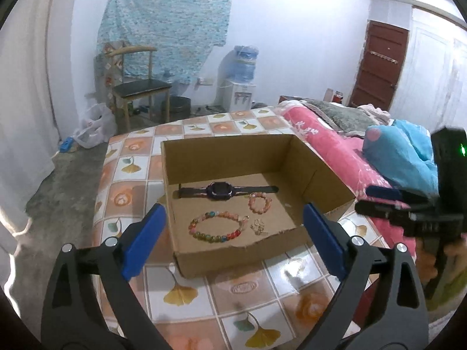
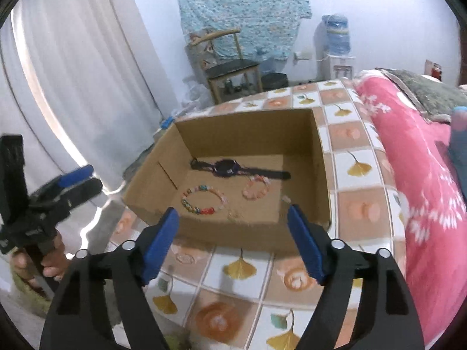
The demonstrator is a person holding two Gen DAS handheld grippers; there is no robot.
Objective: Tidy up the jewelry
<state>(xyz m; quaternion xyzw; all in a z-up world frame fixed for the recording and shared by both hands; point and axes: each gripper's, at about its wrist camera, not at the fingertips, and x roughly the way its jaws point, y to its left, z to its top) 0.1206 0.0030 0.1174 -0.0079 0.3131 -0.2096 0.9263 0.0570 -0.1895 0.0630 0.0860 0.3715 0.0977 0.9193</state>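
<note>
Nearest, the left gripper [image 1: 233, 233] and the right gripper [image 2: 233, 233] both gape wide with nothing between their blue pads, short of the open brown cardboard box [image 1: 321, 163]. On the box floor, close to its torn near wall, lie a multicoloured bead bracelet [image 1: 217, 227] and a small gold chain piece [image 1: 258, 227]; further in, a small pink bead bracelet [image 1: 259, 202], then a dark purple wristwatch [image 1: 221, 191]. The fine chain could slip from the broad pads, and a low approach could shove the light box.
</note>
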